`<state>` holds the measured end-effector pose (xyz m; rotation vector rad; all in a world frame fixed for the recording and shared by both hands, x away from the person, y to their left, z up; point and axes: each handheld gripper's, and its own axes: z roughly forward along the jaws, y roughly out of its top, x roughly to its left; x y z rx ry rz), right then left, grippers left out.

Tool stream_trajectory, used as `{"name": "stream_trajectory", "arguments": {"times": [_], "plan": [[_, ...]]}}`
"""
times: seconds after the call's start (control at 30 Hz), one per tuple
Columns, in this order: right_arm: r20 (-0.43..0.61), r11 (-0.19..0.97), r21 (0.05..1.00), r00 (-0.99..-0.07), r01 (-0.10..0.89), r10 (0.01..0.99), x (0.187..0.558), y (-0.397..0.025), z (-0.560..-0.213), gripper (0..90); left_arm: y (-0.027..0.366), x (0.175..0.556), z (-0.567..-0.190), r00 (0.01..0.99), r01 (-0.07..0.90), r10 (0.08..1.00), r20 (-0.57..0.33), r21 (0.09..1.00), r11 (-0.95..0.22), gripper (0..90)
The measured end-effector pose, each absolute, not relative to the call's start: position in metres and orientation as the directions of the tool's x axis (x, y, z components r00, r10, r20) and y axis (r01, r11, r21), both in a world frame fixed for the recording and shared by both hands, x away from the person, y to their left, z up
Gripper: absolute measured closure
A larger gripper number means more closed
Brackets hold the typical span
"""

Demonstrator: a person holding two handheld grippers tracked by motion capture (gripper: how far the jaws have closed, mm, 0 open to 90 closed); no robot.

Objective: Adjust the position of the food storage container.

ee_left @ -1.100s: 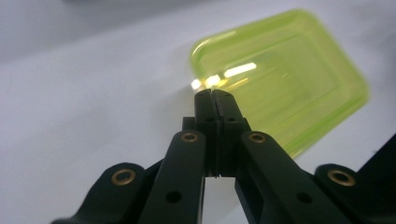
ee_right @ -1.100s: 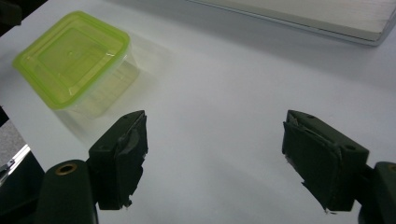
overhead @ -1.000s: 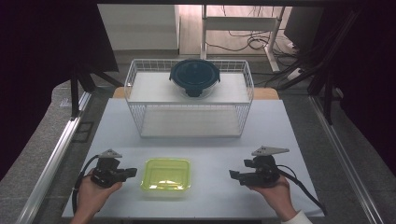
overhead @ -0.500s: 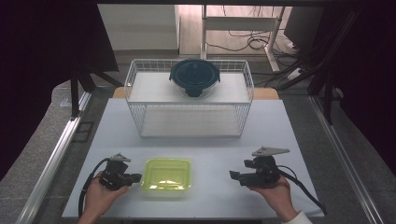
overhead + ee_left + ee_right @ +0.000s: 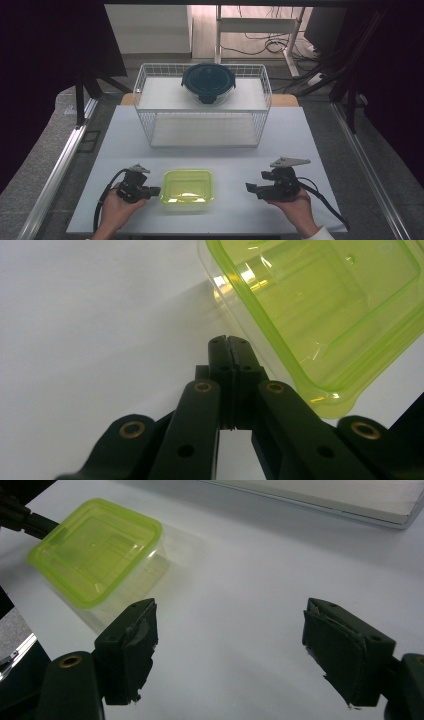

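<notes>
**A:** So where are we at? Going big to small: white table (image 5: 320,150), with the wire basket (image 5: 150,100) sitting at the far end. On the basket's top shelf there's a round container with a dark lid (image 5: 208,81), well apart from both our hands. We aren't near it, so we leave it be for now.

**B:** Right, and the thing we're actually working is the green-lidded box (image 5: 188,186), near edge of the table, about in the middle between our two hands. It sits flat on the table with the lid on. Nothing is lifted yet.

**A:** Our left gripper (image 5: 156,190) is just beside the box's left edge. In the left gripper view its jaws are pressed together with nothing between them, tips right next to the lid's rim (image 5: 280,347). Touching or a hair off, we can't tell.

**B:** And our right gripper (image 5: 248,187) is off to the right of the box, apart from it, jaws spread wide over bare table and holding nothing.

**A:** So progress-wise we'd call it early. We've lined up on both sides, but there's no grip on the box.

**B:** Yeah, what's left looks like basically everything: get hold of it, then move it or open it.
</notes>
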<state>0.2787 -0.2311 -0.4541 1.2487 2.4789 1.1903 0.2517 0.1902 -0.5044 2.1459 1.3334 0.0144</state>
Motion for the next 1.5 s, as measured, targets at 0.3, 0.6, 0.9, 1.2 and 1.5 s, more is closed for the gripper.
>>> {"name": "stream_trajectory", "arguments": {"times": [0.3, 0.6, 0.9, 1.2, 1.5], "plan": [[0.228, 0.353, 0.690, -0.653, 0.631, 0.722, 0.278, -0.231, -0.455, 21.8, 0.167, 0.262, -0.505, 0.510, 0.812, 0.796, -0.325, 0.488, -0.321, 90.0], [0.223, 0.357, 0.689, -0.654, 0.630, 0.723, 0.279, -0.230, -0.456, 21.7, 0.145, 0.269, -0.507, 0.539, 0.799, 0.777, -0.324, 0.489, -0.351, 90.0], [0.229, 0.352, 0.685, -0.647, 0.638, 0.727, 0.279, -0.232, -0.458, 21.7, 0.135, 0.275, -0.508, 0.554, 0.788, 0.771, -0.314, 0.497, -0.364, 90.0], [0.252, 0.335, 0.691, -0.647, 0.641, 0.720, 0.277, -0.231, -0.459, 20.0, 0.158, 0.267, -0.493, 0.519, 0.760, 0.787, -0.333, 0.601, -0.247, 90.0], [0.314, 0.333, 0.679, -0.669, 0.654, 0.674, 0.275, -0.225, -0.462, 18.4, 0.177, 0.255, -0.484, 0.460, 0.761, 0.798, -0.389, 0.636, -0.128, 38.3]]}}
